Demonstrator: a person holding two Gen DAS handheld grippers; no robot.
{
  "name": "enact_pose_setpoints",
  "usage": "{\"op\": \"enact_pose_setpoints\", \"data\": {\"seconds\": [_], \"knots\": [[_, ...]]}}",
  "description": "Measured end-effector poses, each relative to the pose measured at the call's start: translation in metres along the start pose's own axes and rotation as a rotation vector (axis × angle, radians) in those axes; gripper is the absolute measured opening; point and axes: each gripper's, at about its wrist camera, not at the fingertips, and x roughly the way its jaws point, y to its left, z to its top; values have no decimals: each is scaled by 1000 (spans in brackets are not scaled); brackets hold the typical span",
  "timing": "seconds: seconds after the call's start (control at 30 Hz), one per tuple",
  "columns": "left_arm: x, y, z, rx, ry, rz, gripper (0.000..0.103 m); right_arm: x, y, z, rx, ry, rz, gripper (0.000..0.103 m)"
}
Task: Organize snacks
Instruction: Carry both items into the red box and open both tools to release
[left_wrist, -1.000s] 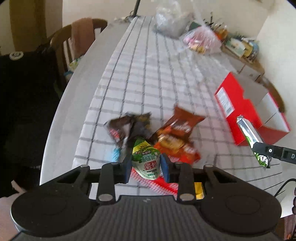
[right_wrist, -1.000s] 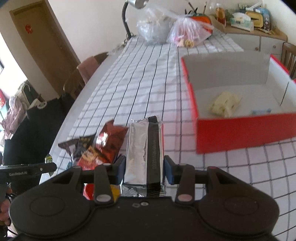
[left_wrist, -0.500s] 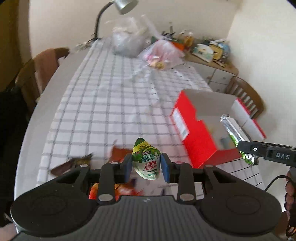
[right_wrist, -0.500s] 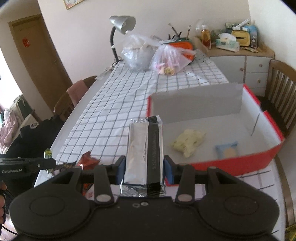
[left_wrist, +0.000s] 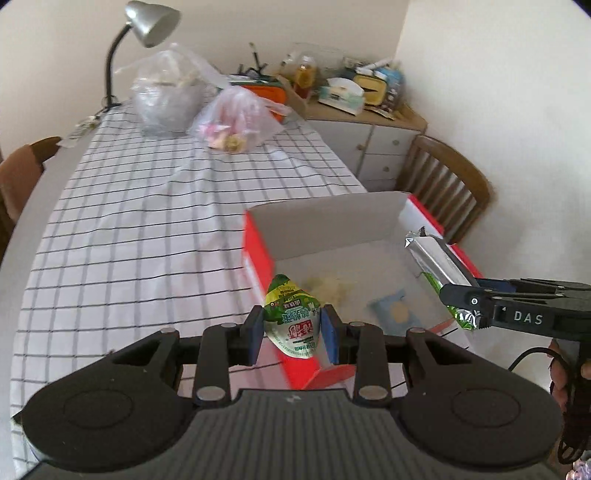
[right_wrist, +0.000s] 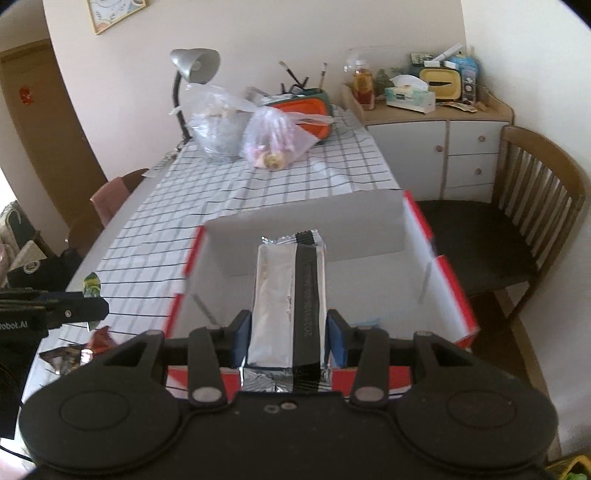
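1. Looking into the red box (left_wrist: 258, 243) on the checked tablecloth (left_wrist: 147, 221), we counted two things on its white floor: one pale yellow snack (left_wrist: 328, 286) and one light blue packet (left_wrist: 393, 308).
2. We saw the left gripper (left_wrist: 291, 332) clamped on one green-and-white pouch (left_wrist: 291, 321), held over the box's near left corner.
3. We saw the right gripper (right_wrist: 290, 339) clamped on one long silver packet (right_wrist: 290, 299) with a dark strip along it, held above the open box (right_wrist: 450, 280).
4. We counted two clear plastic bags (left_wrist: 166, 99) at the far end of the table, beside one grey desk lamp (left_wrist: 147, 22).
5. We found a few loose wrappers (right_wrist: 74, 350) on the cloth left of the box, too blurred for us to count exactly.
6. We counted two wooden chairs (right_wrist: 535, 206), one on each side of the table.
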Motion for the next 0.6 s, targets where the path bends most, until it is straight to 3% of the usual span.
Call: {"op": "enact_pose_setpoints", "data": {"seconds": [0.33, 0.6], "knots": [[55, -53, 26, 49, 66, 2, 32, 22, -45, 10, -48, 53, -30, 42], [99, -74, 40, 64, 131, 29, 32, 53, -51, 14, -101, 133, -2, 42]]}}
